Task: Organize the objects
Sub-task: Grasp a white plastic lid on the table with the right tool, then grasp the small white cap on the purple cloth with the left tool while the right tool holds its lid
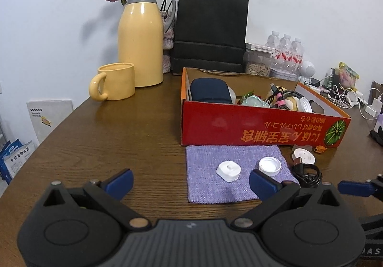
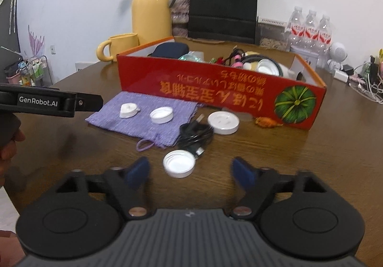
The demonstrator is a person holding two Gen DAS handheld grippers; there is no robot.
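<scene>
1. The left gripper hangs low over the brown wooden table, its blue-padded fingers spread wide and holding nothing.
2. The right gripper is likewise wide open and empty above the table; in its view a round white ribbed plastic cap lies open side up on the wood just ahead, between the fingertips and clear of both.
3. Just beyond that cap lies a coiled black USB cable, and just past it, slightly to the right, a flat round white disc, the two touching or nearly so.
4. Ahead of the left gripper a purple knitted cloth lies flat, carrying a white rounded-square plastic piece and a second, smaller white round cap, side by side and apart.
5. A small orange lump sits against the base of the box, right of the disc.
6. Farther on stands a red cardboard box with a printed pumpkin, open-topped and holding a dark navy pouch, tangled cables and white pieces.
7. Left of the box, farther back, are a yellow ceramic mug and a tall yellow thermos jug with grey collar.
8. Behind the box a black paper bag stands at the wall, with clear plastic water bottles to its right.
</scene>
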